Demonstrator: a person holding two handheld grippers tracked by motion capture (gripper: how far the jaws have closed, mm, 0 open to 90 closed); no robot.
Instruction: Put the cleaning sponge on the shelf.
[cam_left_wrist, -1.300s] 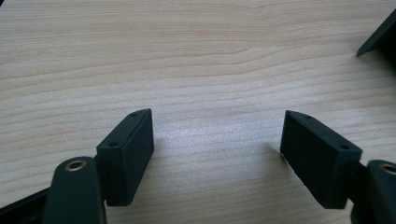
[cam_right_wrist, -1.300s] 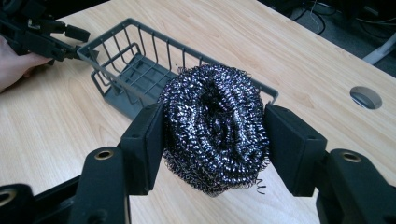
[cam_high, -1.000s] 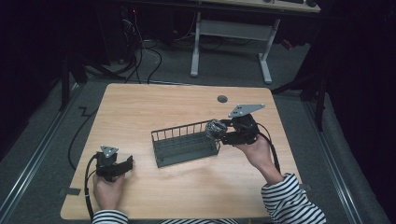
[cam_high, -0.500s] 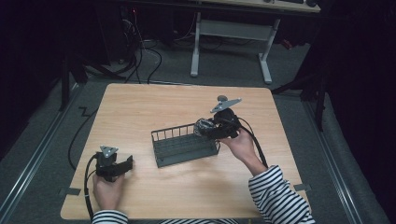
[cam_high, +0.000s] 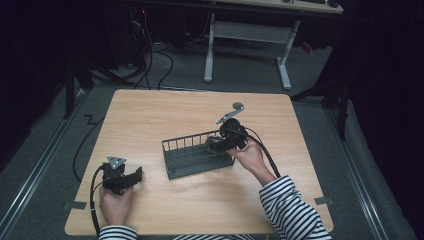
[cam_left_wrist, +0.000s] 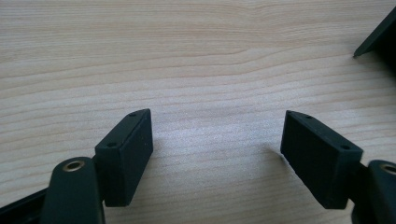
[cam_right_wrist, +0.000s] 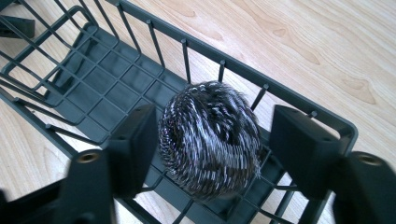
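Nearest the person, the left gripper rests low on the light wooden table at its near left, jaws spread wide with bare wood between them; it grips nothing. Further in, the dark grey wire basket sits at mid-table, its long axis running left to right across the table with the right end angled slightly away. The right gripper is at the basket's right end, pointing down into it. Its jaws have just been opening and now stand parted, released. The round steel-wire scouring ball lies between them on the basket's grid floor at that right end, close against the upright wires of the side wall. The ball is roughly spherical, with no clear long axis; its coils swirl round a centre facing the camera. The left jaw stands just beside the ball; whether it touches cannot be told. The right jaw stands clearly apart from it.
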